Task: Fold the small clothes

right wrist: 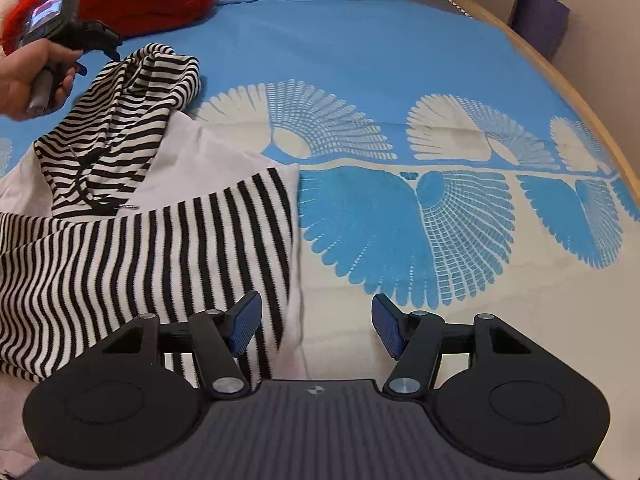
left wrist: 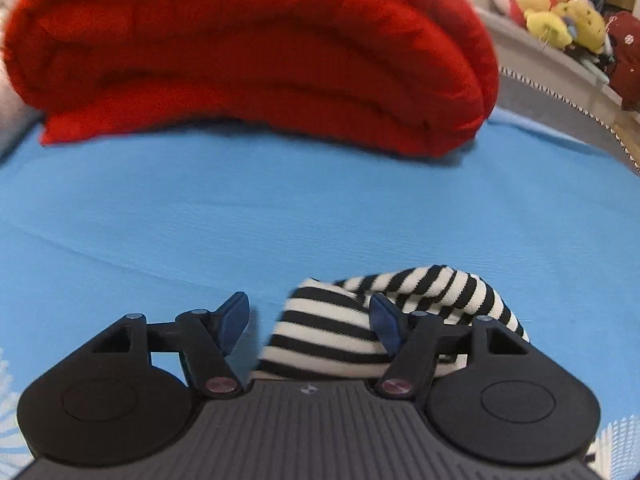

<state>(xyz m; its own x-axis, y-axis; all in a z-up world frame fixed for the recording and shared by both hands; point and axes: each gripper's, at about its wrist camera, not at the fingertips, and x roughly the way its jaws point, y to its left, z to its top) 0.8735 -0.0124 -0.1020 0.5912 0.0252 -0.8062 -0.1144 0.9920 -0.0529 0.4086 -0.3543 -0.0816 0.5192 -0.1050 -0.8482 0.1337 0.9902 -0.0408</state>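
— Blue bedspread [right wrist: 360, 40], red blanket [left wrist: 248, 52] at its far end. Where's the top?
— Your striped top [right wrist: 120, 240] lies rumpled by your right gripper [right wrist: 316, 326], jaws released. Your left gripper [left wrist: 310, 322] gapes over its sleeve.

Bedroom: bedspread [right wrist: 360, 40], plush toys [left wrist: 560, 12]

red blanket [left wrist: 248, 60] cropped, perhaps blurred

striped garment [right wrist: 120, 208] | black-white, partly white lining showing | crumpled, half-spread | on blue bedspread
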